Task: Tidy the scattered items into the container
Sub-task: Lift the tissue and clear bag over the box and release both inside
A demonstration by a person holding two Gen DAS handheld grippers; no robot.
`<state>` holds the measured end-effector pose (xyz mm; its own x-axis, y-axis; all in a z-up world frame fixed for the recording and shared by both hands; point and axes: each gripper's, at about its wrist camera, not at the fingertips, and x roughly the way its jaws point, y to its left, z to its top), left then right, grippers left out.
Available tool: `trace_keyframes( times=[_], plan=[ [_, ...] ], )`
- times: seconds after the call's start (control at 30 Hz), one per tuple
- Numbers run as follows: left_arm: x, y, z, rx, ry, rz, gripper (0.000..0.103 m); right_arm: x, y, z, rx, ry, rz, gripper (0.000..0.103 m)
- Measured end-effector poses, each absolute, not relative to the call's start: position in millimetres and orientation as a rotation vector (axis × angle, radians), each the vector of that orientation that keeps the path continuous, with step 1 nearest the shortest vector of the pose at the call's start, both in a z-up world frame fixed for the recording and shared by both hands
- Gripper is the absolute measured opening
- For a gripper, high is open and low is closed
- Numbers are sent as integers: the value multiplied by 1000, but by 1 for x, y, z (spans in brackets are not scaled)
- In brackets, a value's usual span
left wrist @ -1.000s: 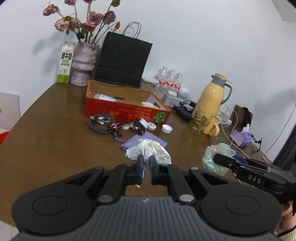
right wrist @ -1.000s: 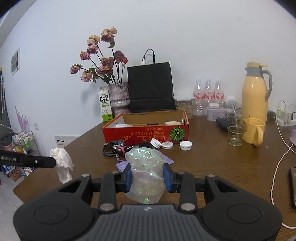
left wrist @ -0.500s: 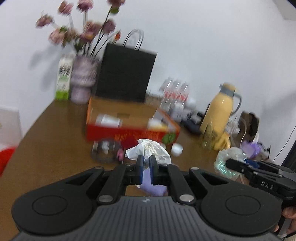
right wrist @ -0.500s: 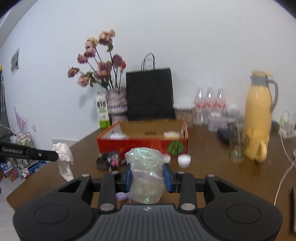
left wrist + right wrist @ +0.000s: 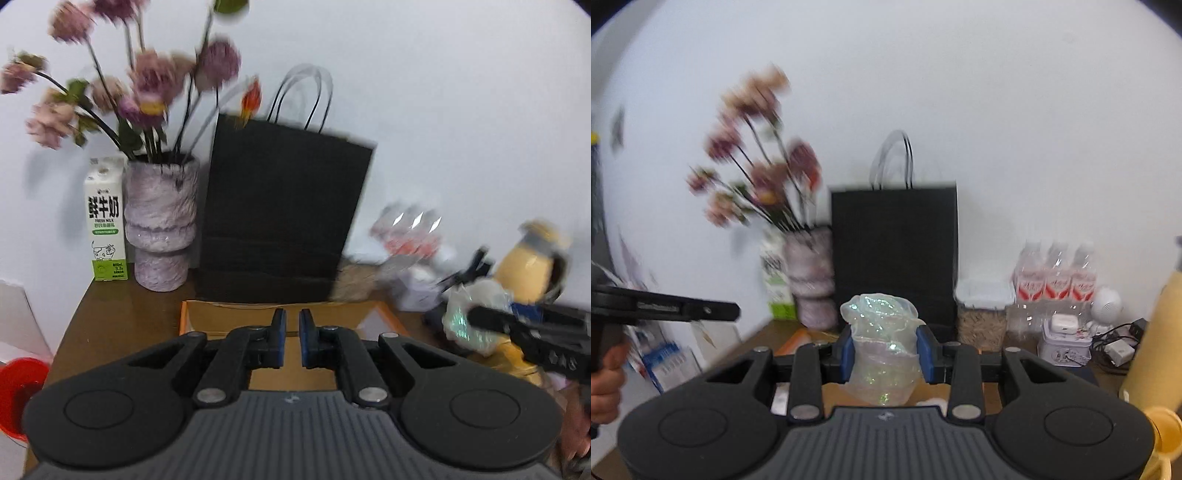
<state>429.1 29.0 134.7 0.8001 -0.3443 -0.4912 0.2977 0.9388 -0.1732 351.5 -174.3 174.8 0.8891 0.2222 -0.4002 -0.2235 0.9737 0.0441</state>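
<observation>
My left gripper (image 5: 291, 325) hangs over the orange cardboard box (image 5: 229, 317). Its jaws stand slightly apart and nothing shows between them; the white tissue is out of sight. My right gripper (image 5: 885, 345) is shut on a crumpled iridescent plastic wrapper (image 5: 882, 347) and holds it above the box (image 5: 798, 338), whose floor shows below the fingers. In the left wrist view the wrapper (image 5: 469, 317) and the right gripper (image 5: 476, 315) show at the right. The left gripper (image 5: 733, 312) shows at the left of the right wrist view, with no tissue on it.
Behind the box stand a black paper bag (image 5: 280, 214), a purple vase of flowers (image 5: 159, 221) and a milk carton (image 5: 105, 221). Water bottles (image 5: 1056, 280), a small tin (image 5: 1063, 343) and a yellow jug (image 5: 1156, 350) stand at the right.
Both grippers have moved forward to over the box. The white tissue held by the left gripper is gone from its jaws, which have parted slightly. The right gripper still holds the wrapper.
</observation>
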Motion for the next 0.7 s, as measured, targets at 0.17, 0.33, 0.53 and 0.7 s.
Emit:
trace_keyframes(
  times=[0.17,0.33,0.53,0.7],
  plan=[
    [430,43,91,-97,572,-448,52,440,-171,129,-23,558,134,33],
    [349,65,45,-41,525,-395,84,458,-179,92,6,604,145,34],
    [354,37,-6,24,642,-373,65,459,-175,73,-1,631,152,34],
    [365,45,-18,-24,717,-344,20,434,-171,87,-9,595,195,34]
  ],
)
